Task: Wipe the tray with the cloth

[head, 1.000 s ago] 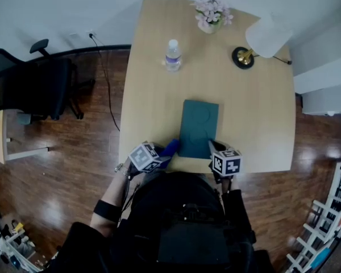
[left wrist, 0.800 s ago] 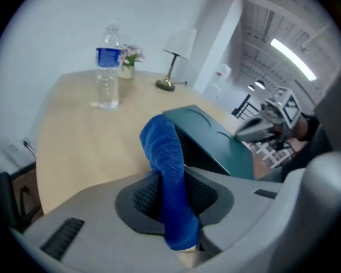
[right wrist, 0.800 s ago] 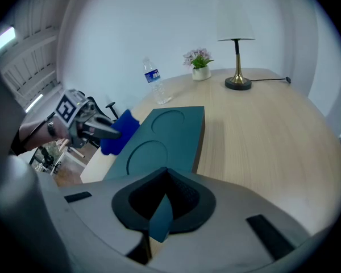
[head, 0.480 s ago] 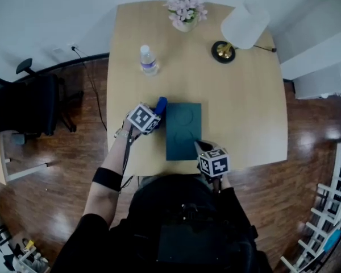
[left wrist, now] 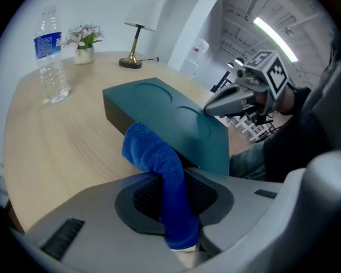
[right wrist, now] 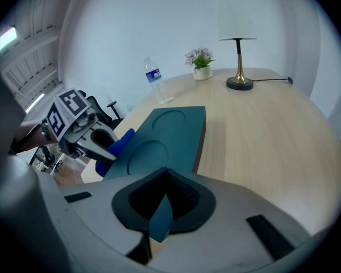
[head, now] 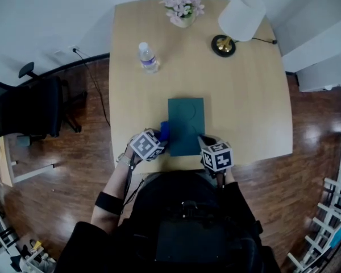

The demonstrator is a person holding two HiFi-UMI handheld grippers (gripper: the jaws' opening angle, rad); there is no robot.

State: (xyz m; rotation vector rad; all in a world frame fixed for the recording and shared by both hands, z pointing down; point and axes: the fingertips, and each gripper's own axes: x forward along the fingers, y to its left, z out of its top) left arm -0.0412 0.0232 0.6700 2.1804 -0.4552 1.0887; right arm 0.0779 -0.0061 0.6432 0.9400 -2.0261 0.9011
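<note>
Mid-wipe, judging by the layout. Gripping the blue cloth (left wrist: 150, 152) clenched in the left gripper (head: 158, 140), with a folded wad poking out past the tips. Parked at the left side wall of the teal tray (head: 186, 124) near its front corner. Touching or just beside, can't confirm which.

Pinning the tray with the right gripper (head: 206, 143), clamped on the near edge, with a sliver of teal showing between the pads in the right gripper view. Resting flat at the front of the counter (head: 250, 107), long side running away from the operator, two round recesses (right wrist: 173, 117) in the top face.

To do the step well:
- Lift the wad onto the top face and don't stop at the side wall.
- Lead with fabric and tilt so no bare tip scrapes the surface.
- Press lightly and drag in straight overlapping passes along the long axis.
- Work small circles into both recesses.
- Hold the right clamp firm so nothing slides toward the counter edge.
- Ease off near the front end to avoid knocking one gripper into the other.
- Re-grip if the wad gets short.

Writing: found none legible.
- Blue label band on the water bottle (left wrist: 48, 56), print too small to read.
- Black-and-white square markers (head: 146, 145) on both gripper cubes, pattern only.
- No visible print on tray, lamp (head: 236, 24) or flower pot (head: 183, 10).
</note>
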